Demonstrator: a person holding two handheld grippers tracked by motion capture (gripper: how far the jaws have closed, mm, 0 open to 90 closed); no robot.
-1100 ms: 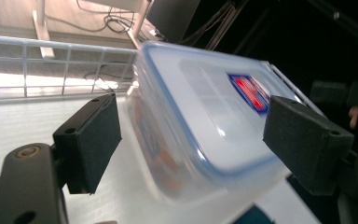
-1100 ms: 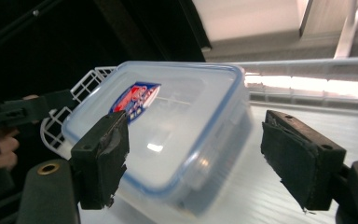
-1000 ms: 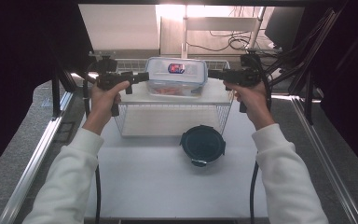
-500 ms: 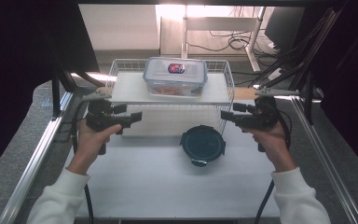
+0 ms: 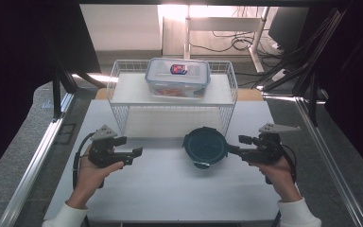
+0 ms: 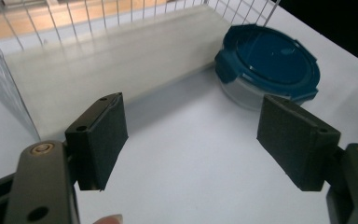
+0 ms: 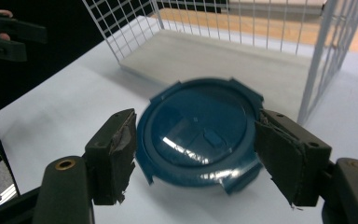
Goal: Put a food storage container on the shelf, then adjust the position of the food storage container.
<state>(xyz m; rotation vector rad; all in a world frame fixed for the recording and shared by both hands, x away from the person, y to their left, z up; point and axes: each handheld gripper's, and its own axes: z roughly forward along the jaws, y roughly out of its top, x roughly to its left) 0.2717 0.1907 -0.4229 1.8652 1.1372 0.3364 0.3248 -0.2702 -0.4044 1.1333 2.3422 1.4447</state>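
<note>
A round clear container with a dark blue clip lid [image 5: 204,146] stands on the white table in front of a wire rack. My right gripper [image 5: 238,145] sits just to its right, open. In the right gripper view the lid [image 7: 198,130] lies between that gripper's [image 7: 196,122] open jaws; whether they touch it I cannot tell. My left gripper [image 5: 130,147] hovers open over the table at the left, holding nothing. In the left gripper view my left gripper [image 6: 193,116] points at bare table, with the round container [image 6: 265,58] off to the upper right.
A white wire rack [image 5: 123,90] stands at the back of the table [image 5: 170,189]. On its shelf rests a clear rectangular box [image 5: 177,78] with a clip lid. Metal rails run along both table sides.
Both hands have drawn back from the rack's shelf and come down to table height. The right gripper now reaches the round container; the left has settled at the front left.
</note>
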